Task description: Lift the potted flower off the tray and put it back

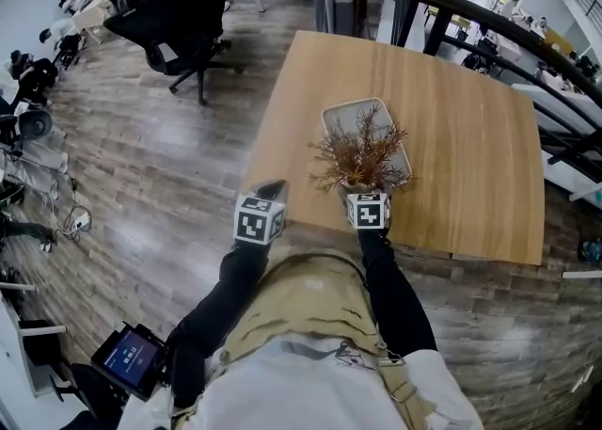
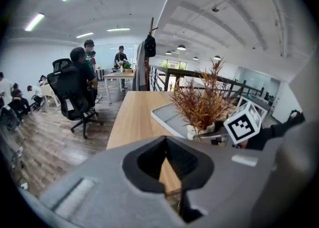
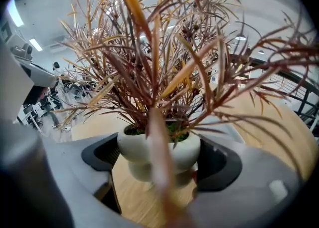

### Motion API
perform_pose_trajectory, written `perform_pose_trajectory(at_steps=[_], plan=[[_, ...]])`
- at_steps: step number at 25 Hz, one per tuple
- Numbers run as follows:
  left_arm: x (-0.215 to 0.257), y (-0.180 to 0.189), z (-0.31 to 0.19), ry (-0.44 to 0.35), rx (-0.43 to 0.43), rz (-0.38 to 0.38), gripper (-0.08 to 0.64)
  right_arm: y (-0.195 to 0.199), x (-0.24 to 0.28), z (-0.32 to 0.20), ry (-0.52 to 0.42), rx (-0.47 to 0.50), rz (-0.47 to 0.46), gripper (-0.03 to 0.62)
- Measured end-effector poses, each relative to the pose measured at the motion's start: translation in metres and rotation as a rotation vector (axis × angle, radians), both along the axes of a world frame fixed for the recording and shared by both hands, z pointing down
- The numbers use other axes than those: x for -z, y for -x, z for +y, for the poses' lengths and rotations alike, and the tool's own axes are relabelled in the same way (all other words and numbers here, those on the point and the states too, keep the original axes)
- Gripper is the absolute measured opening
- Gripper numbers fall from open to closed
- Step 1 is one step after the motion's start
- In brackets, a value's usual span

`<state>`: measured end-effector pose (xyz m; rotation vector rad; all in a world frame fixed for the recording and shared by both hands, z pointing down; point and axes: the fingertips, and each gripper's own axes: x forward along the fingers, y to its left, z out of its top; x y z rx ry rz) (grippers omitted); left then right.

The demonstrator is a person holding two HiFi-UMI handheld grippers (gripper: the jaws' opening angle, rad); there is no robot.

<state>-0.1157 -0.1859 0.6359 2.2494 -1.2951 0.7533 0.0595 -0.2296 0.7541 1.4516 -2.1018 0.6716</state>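
Note:
The potted flower (image 1: 360, 157), dry reddish-brown sprigs in a small white pot (image 3: 159, 148), sits between the jaws of my right gripper (image 3: 159, 167), which is shut on the pot. In the right gripper view bare wood shows under the pot. The grey-white tray (image 1: 340, 119) lies just behind it on the wooden table (image 1: 470, 136). From the head view the sprigs overlap the tray's near end, and my right gripper (image 1: 366, 192) is at the table's near edge. My left gripper (image 1: 268, 195) hovers at the table's near-left corner, shut and holding nothing. The left gripper view shows the flower (image 2: 202, 105) and the tray (image 2: 167, 117) to its right.
A black office chair (image 1: 174, 33) stands on the plank floor left of the table. A dark railing (image 1: 527, 61) runs along the right. People stand and sit by desks at the far left (image 2: 87, 62). A coat stand (image 2: 148, 47) rises beyond the table's far end.

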Motion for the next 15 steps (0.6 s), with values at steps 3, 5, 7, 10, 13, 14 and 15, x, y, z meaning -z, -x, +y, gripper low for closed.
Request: perform_pose_trajectory(at_steps=[3,5,7,10,13,14,15], plan=[[0.0,0.0,0.001,0.004,0.001,-0.002,0.002,0.001,0.002,-0.003,-0.006,-0.004,-0.028,0.476],[-0.001,-0.001,0.002,0.01,0.001,-0.003,0.002,0.002,0.005,-0.004,-0.011,-0.008,-0.042,0.476],[-0.001,-0.002,0.004,0.015,0.001,-0.003,0.002,0.001,0.005,-0.004,-0.014,-0.019,-0.054,0.476],[-0.001,-0.002,0.005,0.02,0.003,-0.004,0.002,0.0,0.005,-0.008,-0.013,-0.019,-0.05,0.476],[-0.004,0.002,0.007,0.03,0.011,-0.009,0.002,0.003,0.005,-0.015,-0.024,-0.006,-0.051,0.474],[-0.006,0.004,0.008,0.034,0.015,-0.011,0.002,0.003,0.004,-0.017,-0.03,-0.006,-0.055,0.474],[-0.007,0.005,0.009,0.037,0.018,-0.013,0.002,0.004,0.004,-0.02,-0.037,-0.007,-0.061,0.476]])
